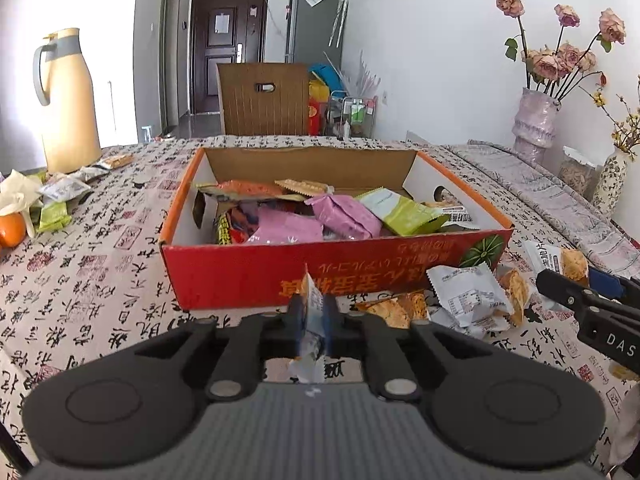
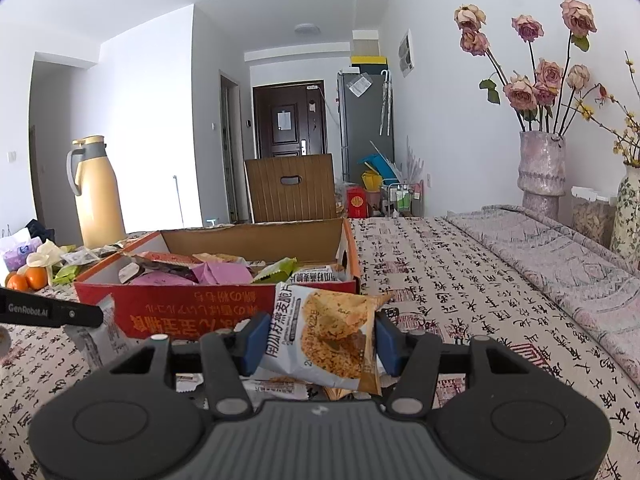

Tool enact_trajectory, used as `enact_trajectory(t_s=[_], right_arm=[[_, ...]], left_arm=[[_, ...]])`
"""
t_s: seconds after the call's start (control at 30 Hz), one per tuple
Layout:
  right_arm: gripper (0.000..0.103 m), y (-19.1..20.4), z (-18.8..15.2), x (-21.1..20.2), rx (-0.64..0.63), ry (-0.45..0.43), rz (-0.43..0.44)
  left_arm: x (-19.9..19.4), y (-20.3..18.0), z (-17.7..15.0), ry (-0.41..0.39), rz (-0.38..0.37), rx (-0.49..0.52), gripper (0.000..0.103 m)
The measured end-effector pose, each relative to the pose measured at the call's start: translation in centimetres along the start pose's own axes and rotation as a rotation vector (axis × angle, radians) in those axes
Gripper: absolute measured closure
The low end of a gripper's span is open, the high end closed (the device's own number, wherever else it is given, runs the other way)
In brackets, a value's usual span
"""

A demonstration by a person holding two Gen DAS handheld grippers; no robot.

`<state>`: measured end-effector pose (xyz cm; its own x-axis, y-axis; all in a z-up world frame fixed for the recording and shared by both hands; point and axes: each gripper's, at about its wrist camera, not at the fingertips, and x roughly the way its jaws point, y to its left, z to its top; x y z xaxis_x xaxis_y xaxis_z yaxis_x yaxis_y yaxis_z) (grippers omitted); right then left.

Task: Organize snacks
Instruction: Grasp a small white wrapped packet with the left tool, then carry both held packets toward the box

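the left tongs are clamped on a thin white packet held edge-up, the right tongs on an oat crisp packet. the red box lies straight ahead of both, just beyond the tips on the desk, its long side across the approach, nearer the left hand by my reckoning.

Both views are brightly lit by daylight, strongest at the left, where the wall behind the thermos jug is blown out to white. Shadows on the tablecloth are kept soft. Strong fisheye bending is seen at the edges, with dark vignetted corners. The gripper bodies nearest the lenses are rendered slightly soft
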<state>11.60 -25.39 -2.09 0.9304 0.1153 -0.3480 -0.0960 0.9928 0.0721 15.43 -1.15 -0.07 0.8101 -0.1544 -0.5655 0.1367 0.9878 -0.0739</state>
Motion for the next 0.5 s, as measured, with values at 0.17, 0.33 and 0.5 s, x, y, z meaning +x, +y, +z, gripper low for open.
enact_trajectory(t_s=[0.17, 0.33, 0.5], right_arm=[[0.048, 0.0, -0.2, 0.1, 0.004, 0.007, 0.000], [0.048, -0.2, -0.3, 0.2, 0.007, 0.012, -0.001], [0.048, -0.1, -0.3, 0.2, 0.007, 0.012, 0.000]], left_arm=[[0.9, 0.0, -0.5, 0.034, 0.003, 0.001, 0.064], [2.0, -0.2, -0.9, 0.073, 0.000, 0.008, 0.088], [1.6, -0.2, -0.9, 0.056, 0.001, 0.011, 0.090]])
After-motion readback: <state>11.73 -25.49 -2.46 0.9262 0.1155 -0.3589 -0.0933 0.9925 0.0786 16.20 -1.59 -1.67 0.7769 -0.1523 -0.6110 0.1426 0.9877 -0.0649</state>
